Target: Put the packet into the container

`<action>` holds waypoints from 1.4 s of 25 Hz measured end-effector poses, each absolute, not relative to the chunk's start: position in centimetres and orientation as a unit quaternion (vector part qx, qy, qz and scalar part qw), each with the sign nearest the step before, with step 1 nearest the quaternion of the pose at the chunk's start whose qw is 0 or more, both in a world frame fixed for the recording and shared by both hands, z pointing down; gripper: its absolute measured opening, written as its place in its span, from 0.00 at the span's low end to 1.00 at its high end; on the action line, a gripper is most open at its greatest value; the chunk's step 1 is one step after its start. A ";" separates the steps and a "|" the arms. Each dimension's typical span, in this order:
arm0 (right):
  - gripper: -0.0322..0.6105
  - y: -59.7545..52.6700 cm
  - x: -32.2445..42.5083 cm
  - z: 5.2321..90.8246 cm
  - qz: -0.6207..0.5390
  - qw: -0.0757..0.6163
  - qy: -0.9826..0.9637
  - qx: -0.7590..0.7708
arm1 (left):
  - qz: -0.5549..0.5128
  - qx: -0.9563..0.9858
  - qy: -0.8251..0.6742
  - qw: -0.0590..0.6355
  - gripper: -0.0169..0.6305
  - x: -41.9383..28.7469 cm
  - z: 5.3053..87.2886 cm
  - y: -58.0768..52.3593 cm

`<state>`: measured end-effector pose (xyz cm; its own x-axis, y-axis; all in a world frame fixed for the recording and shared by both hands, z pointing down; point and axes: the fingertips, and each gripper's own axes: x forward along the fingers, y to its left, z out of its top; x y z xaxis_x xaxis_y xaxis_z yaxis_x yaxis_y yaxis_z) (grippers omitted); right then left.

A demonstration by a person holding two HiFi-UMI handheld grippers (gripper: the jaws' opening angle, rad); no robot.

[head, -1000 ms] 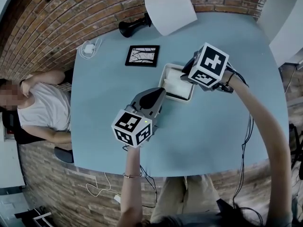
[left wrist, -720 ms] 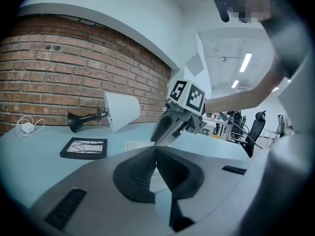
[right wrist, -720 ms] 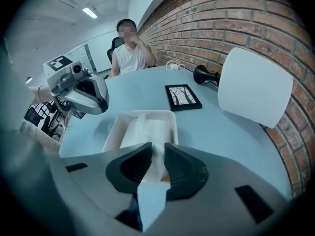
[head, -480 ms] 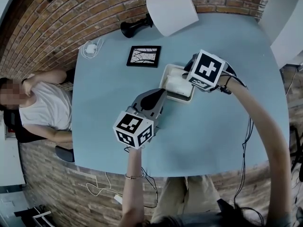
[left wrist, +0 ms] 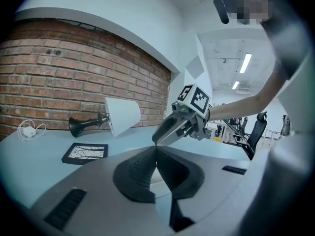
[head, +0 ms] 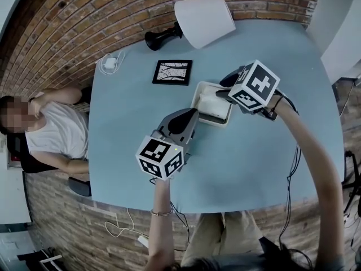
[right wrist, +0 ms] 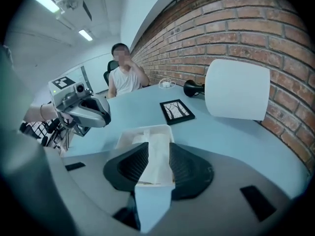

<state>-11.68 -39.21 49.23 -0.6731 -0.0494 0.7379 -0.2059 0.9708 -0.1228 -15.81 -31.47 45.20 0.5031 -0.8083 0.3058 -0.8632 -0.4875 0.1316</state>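
Note:
A white soft packet (right wrist: 156, 154) fills the gap between my right gripper's (right wrist: 158, 146) pads, touching both, while the jaws are opening. Its far end hangs into the white rectangular container (right wrist: 129, 133) just below. In the head view the right gripper (head: 221, 92) hovers over the container (head: 198, 96) at the table's middle, and the packet (head: 213, 100) shows white inside it. My left gripper (head: 189, 117) is shut and empty, its tips (left wrist: 156, 148) close to the container's near side.
On the blue table (head: 254, 151) a black picture frame (head: 172, 72) lies behind the container. A tipped lamp with a white shade (head: 200, 17) lies at the back edge, a white charger (head: 111, 62) at the left. A person (head: 53, 131) sits beside the table's left edge.
The right gripper has shifted slightly right and lowered its tips over the container. The left gripper has barely moved.

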 end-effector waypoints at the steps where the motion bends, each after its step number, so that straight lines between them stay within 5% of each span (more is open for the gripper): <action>1: 0.23 -39.0 -11.7 48.7 0.116 0.381 -0.914 0.071 | 0.098 0.855 -0.491 0.133 0.04 -15.9 44.9 -31.4; 8: 0.22 -35.0 -11.2 45.2 0.184 0.259 -0.946 0.067 | 0.075 0.857 -0.494 0.126 0.04 -15.5 42.4 -29.9; 12: 0.10 -33.6 -10.4 43.8 0.176 0.214 -0.952 0.128 | 0.075 0.865 -0.481 0.119 0.04 -14.7 40.8 -28.6; 16: 0.07 -32.4 -9.9 41.9 0.191 0.167 -0.954 0.161 | 0.067 0.869 -0.476 0.115 0.04 -14.4 39.4 -27.6; 35: 0.07 -27.4 -7.6 34.9 0.152 0.060 -0.966 0.201 | 0.047 0.896 -0.436 0.068 0.04 -11.1 35.0 -23.9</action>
<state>-7.56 -27.37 34.90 -0.9122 -0.3693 0.1777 -0.4061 0.8730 -0.2702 -11.05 -23.92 34.99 0.6152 -0.7753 0.1432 -0.7880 -0.6103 0.0810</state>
